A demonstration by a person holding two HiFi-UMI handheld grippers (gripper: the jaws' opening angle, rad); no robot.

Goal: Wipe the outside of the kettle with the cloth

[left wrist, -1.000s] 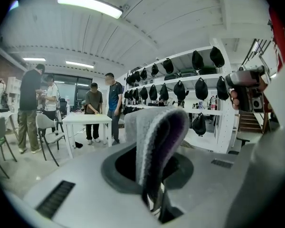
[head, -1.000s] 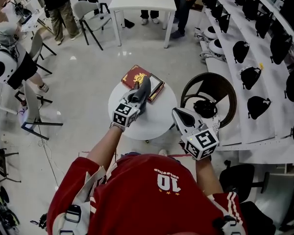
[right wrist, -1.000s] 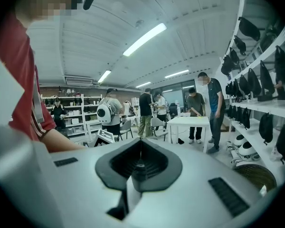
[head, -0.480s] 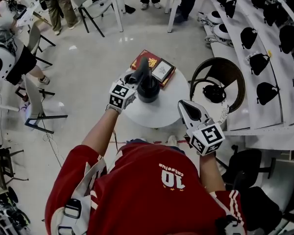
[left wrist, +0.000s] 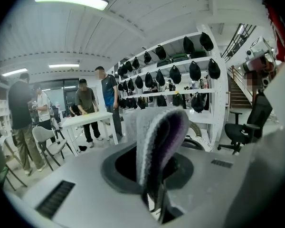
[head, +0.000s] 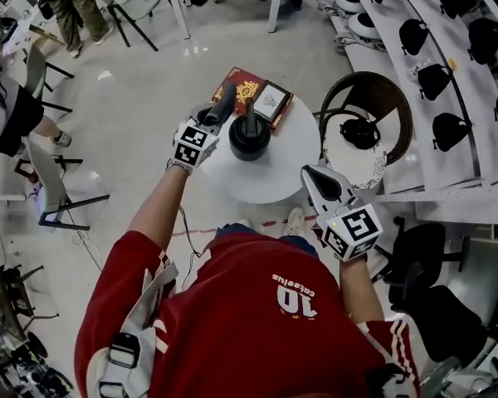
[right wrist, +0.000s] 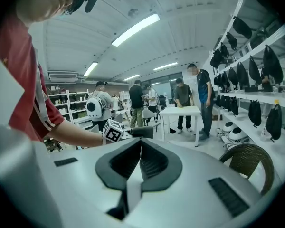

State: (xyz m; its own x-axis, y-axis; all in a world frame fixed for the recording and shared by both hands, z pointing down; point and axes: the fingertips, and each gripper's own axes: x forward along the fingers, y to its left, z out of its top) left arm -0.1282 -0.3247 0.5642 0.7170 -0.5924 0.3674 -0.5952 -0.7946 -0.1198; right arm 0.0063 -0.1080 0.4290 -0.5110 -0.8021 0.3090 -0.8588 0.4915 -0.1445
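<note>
Since the earlier frame, the left hand-held gripper (head: 207, 123) has shifted left off the kettle (head: 250, 136), leaving the black kettle fully exposed. Its jaws are clamped on the folded grey cloth (left wrist: 156, 137), which stands up out of the jaws. In the head view the cloth (head: 221, 104) lies just beside the kettle's left side; contact cannot be determined. The right hand-held gripper (right wrist: 140, 145) has its jaws pressed together with nothing between them and is positioned at the right edge of the round white counter (head: 278, 177), apart from the kettle. The kettle stands upright near the counter's far side, just beside a red book (head: 239, 84).
</note>
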